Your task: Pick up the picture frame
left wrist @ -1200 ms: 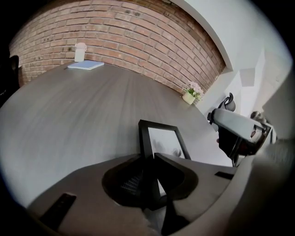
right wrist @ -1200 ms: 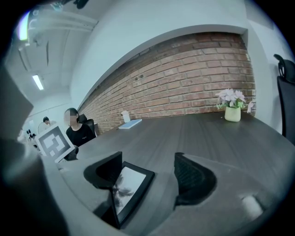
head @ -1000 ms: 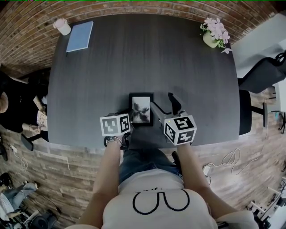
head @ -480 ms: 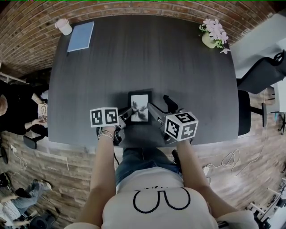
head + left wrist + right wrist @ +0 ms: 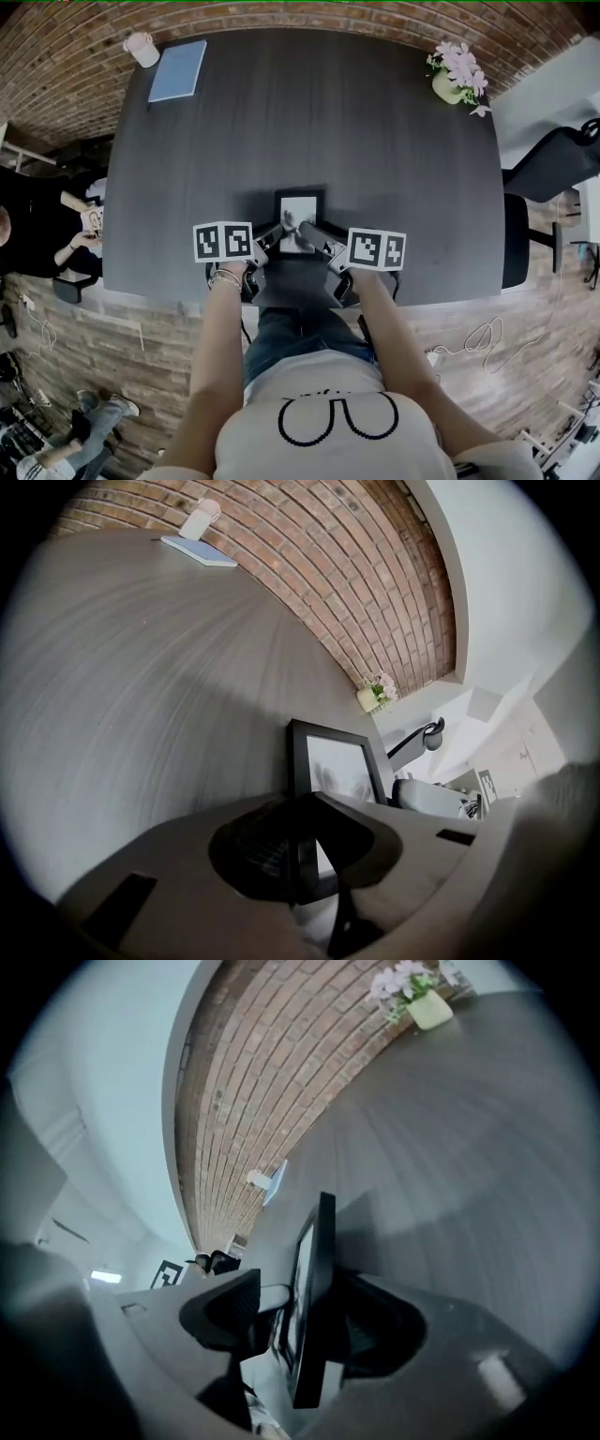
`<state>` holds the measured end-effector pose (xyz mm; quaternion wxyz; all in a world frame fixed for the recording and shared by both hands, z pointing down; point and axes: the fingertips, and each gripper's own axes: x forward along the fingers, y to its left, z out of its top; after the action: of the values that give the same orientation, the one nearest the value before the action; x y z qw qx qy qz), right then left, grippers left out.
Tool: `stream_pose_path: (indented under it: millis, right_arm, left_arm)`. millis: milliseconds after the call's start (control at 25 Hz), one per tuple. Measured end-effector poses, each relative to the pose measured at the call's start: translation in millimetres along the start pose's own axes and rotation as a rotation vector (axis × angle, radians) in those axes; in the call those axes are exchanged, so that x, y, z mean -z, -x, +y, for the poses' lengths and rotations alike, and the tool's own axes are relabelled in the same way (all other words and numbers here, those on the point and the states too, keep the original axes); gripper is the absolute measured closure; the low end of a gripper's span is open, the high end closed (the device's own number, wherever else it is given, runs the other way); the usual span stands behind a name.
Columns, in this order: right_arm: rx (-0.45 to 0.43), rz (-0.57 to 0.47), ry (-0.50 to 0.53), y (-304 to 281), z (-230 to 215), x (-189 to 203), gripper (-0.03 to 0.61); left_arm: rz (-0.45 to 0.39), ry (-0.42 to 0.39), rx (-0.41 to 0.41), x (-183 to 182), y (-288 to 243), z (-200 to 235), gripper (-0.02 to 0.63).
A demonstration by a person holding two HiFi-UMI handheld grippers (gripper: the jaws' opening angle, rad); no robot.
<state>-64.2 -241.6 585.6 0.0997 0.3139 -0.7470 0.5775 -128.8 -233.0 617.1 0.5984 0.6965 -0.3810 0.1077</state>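
The black picture frame (image 5: 299, 217) with a pale print stands tilted up near the table's front edge. My left gripper (image 5: 272, 236) is shut on its left border; in the left gripper view the border (image 5: 302, 799) runs straight between the jaws (image 5: 300, 844). My right gripper (image 5: 317, 236) reaches in from the right. In the right gripper view the frame (image 5: 316, 1269) shows edge-on between the closing jaws (image 5: 305, 1321). One pad lies against the frame's back. The other pad still stands apart from the front.
The dark table (image 5: 300, 122) carries a blue notebook (image 5: 178, 70) and white cup (image 5: 141, 49) at the far left corner and a flower pot (image 5: 457, 73) at the far right. An office chair (image 5: 553, 169) stands right; a seated person (image 5: 37, 225) is at the left.
My right gripper has sunk, rolled and come in around the frame's right edge, its jaws narrowing. The left gripper has rolled a little and kept its hold.
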Motion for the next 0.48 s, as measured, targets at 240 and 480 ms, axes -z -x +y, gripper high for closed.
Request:
stream_pose_path:
  millis: [240,480]
  right_arm:
    - [-0.095,0.011,-0.168,-12,1,6,0.389]
    - [-0.068,0.013,-0.167,-14,-5,7,0.537]
  left_arm:
    - [-0.001,-0.005,-0.004,0,-1,-1,0.541]
    - [-0.007,0.01,0.017,0,0,-1,0.541]
